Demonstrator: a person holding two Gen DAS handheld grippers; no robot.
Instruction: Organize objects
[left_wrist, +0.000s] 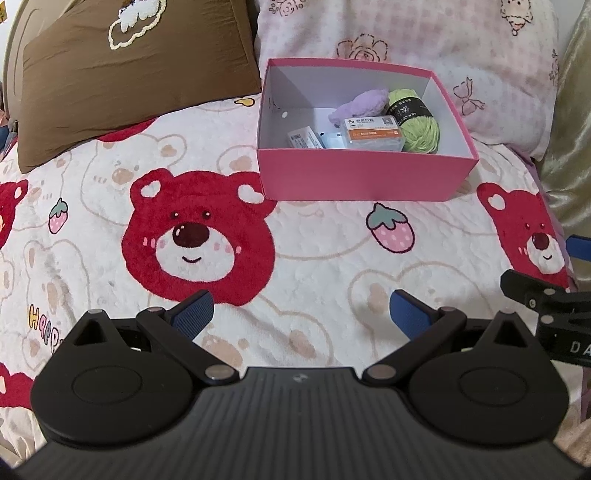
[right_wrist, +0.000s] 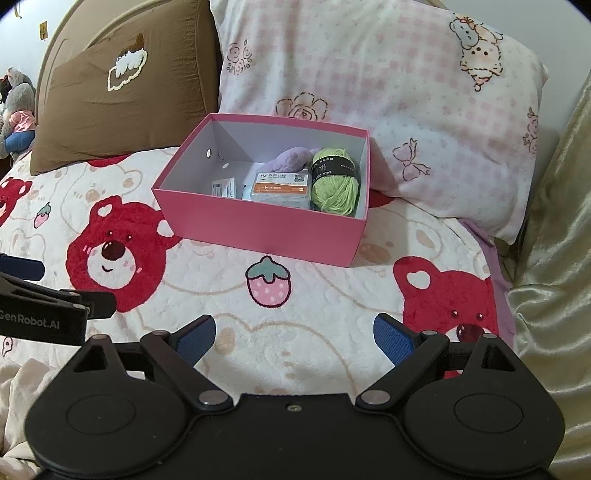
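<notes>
A pink open box (left_wrist: 354, 173) (right_wrist: 258, 229) stands on the bear-print blanket against the pillows. Inside lie a green yarn ball (left_wrist: 419, 123) (right_wrist: 334, 181), a purple knitted piece (left_wrist: 360, 105) (right_wrist: 291, 157), a clear case with an orange label (left_wrist: 373, 134) (right_wrist: 279, 192) and a small white carton (left_wrist: 304, 137) (right_wrist: 224, 186). My left gripper (left_wrist: 301, 314) is open over the blanket, well short of the box, holding nothing. My right gripper (right_wrist: 293, 338) is open too, empty, beside the left one, whose body shows at the left edge of the right wrist view.
A brown pillow (left_wrist: 136, 74) (right_wrist: 122, 96) leans at the back left, a pink checked pillow (left_wrist: 424, 44) (right_wrist: 388, 92) behind the box. Shiny gold fabric (right_wrist: 554, 258) runs along the right side. Grey plush toys (right_wrist: 16, 107) sit far left. The blanket (left_wrist: 314, 251) spreads between grippers and box.
</notes>
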